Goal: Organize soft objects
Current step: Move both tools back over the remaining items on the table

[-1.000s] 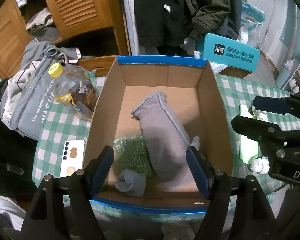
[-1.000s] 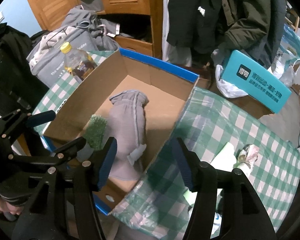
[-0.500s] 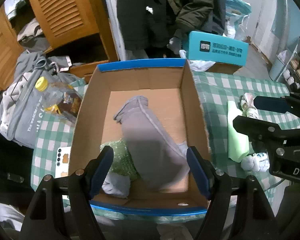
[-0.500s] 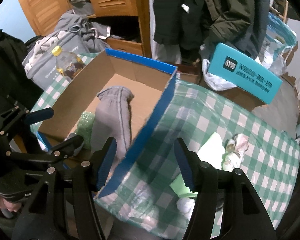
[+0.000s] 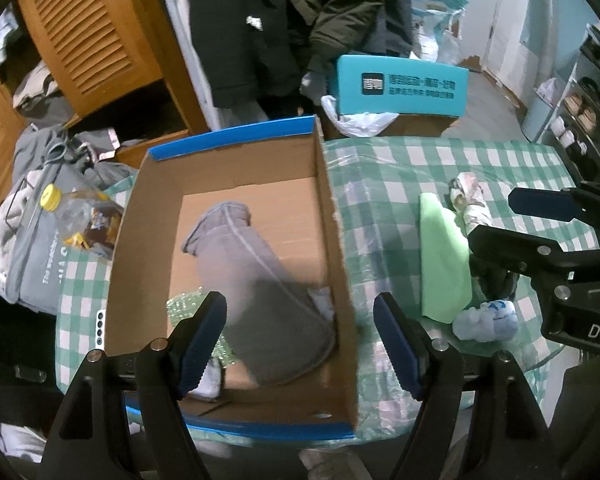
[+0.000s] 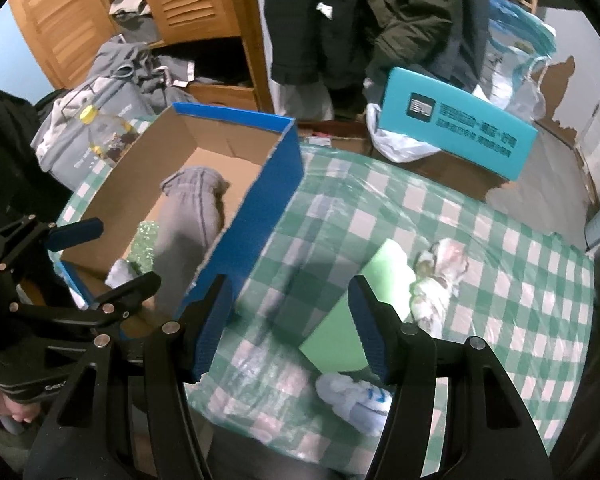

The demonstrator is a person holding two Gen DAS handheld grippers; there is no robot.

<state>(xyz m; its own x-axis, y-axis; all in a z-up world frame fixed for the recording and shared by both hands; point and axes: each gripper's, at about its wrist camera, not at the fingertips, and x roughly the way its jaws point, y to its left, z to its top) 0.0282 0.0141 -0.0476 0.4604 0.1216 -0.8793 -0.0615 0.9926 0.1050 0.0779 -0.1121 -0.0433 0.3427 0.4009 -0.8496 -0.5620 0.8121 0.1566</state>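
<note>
A blue-edged cardboard box [image 5: 332, 216] [image 6: 260, 208] stands on the green checked table. Inside lie a grey garment [image 5: 256, 280] [image 6: 192, 216], a green bubble-wrap piece [image 5: 184, 308] [image 6: 144, 244] and a small white sock [image 5: 208, 380] [image 6: 120, 272]. Right of the box lie a light green cloth [image 5: 444, 264] [image 6: 360, 312], a patterned rolled cloth [image 5: 472, 200] [image 6: 440, 276] and a white-blue sock ball [image 5: 484, 320] [image 6: 356, 396]. My left gripper [image 5: 300, 344] is open and empty above the box's near right corner. My right gripper [image 6: 292, 324] is open and empty above the table, near the green cloth.
A yellow-capped bottle [image 5: 76, 216] and a grey bag [image 5: 32, 256] sit left of the box, with a phone [image 5: 100, 328] by its near left corner. A teal box [image 5: 400, 88] stands behind the table. Wooden louvered doors and hanging dark coats fill the background.
Both grippers have moved right and back, away from over the box and toward the loose cloths on the table. Both stay open and empty.
</note>
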